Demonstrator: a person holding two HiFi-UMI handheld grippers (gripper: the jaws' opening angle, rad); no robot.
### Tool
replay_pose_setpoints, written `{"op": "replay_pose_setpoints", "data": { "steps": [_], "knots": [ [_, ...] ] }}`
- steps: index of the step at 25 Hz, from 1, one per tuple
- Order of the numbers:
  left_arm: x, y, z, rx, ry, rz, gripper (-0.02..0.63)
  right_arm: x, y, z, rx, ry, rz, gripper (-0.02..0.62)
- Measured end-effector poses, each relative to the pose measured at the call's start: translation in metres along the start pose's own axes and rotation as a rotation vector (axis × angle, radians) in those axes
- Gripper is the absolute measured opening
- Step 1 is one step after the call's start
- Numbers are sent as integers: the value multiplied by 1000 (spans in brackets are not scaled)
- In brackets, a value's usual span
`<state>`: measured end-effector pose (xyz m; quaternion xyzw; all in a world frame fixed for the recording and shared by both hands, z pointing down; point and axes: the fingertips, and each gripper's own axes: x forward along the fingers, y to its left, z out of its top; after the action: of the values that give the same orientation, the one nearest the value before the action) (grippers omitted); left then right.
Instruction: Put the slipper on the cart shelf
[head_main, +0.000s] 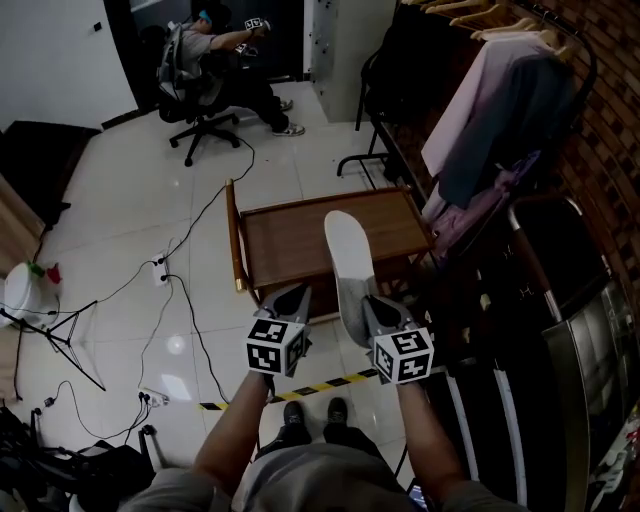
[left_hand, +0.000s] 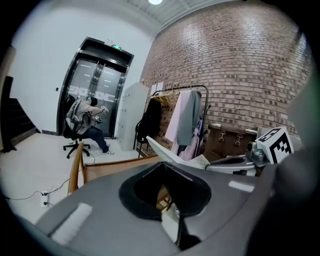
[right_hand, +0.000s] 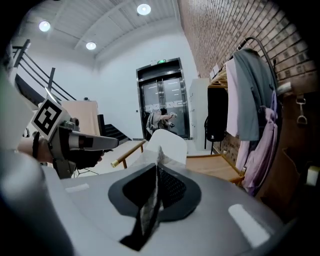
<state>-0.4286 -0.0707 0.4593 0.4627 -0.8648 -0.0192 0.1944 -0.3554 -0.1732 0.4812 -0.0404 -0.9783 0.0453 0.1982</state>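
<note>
The right gripper is sitting at the lower middle of the head view with its jaws pressed together on the heel end of a white slipper. In the right gripper view a thin fold of the slipper is showing pinched in the seam between the two jaws, and the rest is sticking up beyond the tips. The slipper is hanging in the air, its toe pointing toward the top of the frame, and it is lying over the near right part of the wooden cart shelf as seen from above. Whether it is touching the shelf cannot be told.

The left gripper is hovering just left of the right one, over the near edge of the cart. Its jaws are resting closed with nothing between them.

A person on an office chair is sitting at the upper left. Clothes are hanging on a rack along the brick wall at the right. A cable is trailing over the tiled floor at the left.
</note>
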Motion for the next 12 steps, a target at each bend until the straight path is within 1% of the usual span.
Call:
{"op": "replay_pose_setpoints", "data": {
  "steps": [4, 8, 12],
  "knots": [
    [-12, -7, 24, 24, -44, -28, 8, -7, 4, 26, -26, -74, 3, 9],
    [-14, -23, 30, 35, -52, -53, 8, -20, -3, 39, -43, -118, 0, 9],
    [-4, -51, 37, 47, -58, -104, 8, -37, -18, 47, -52, -143, -25, 9]
  ]
}}
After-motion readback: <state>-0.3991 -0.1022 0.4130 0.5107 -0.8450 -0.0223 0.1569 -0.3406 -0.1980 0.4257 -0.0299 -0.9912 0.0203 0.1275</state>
